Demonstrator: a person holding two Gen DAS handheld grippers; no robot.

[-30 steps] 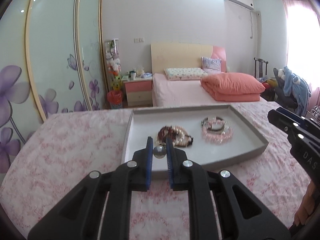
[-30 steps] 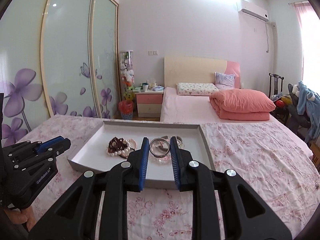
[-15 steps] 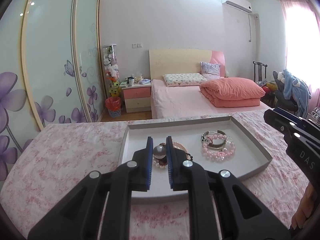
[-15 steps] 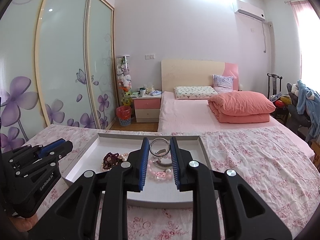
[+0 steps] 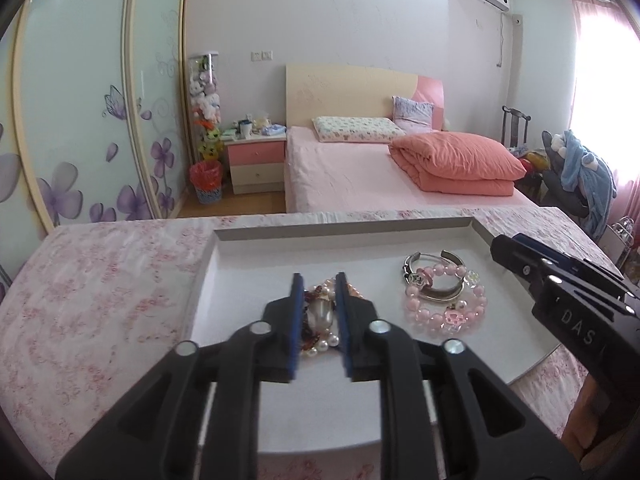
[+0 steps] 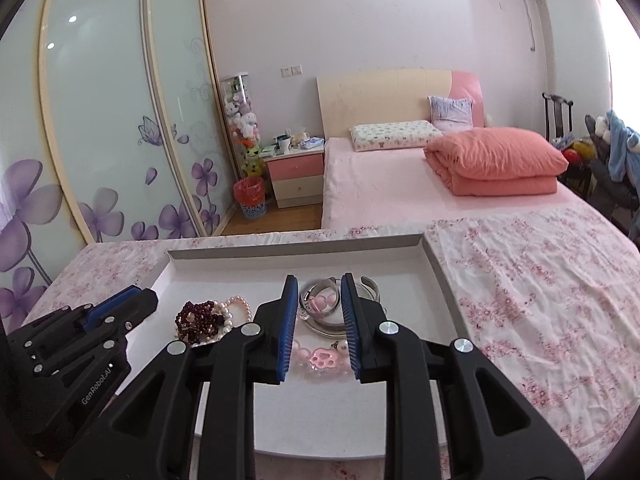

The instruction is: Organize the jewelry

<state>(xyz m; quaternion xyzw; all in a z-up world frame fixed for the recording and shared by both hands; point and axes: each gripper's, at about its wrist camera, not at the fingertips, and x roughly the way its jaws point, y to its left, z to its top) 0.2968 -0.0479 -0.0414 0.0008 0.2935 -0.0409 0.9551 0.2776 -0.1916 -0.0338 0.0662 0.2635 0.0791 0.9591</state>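
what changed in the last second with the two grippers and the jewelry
Both grippers came forward and down over the tray. The left gripper, which pinched a pearl piece, and the right gripper, which pinched a clear ring, have just been opening. The bead piles kept their places.

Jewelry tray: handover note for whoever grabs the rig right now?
Left gripper: jaws just opened. A blurred silver bead looks loose between them, over the bead pile in the tray.
Right gripper: jaws just opened. A clear ring is between them, above the pink bracelet and silver bangle; pad contact is unclear.
Done: all visible jewelry is over or in the tray, in two heaps.
Left: probably let both pieces settle, then back out without snagging beads.
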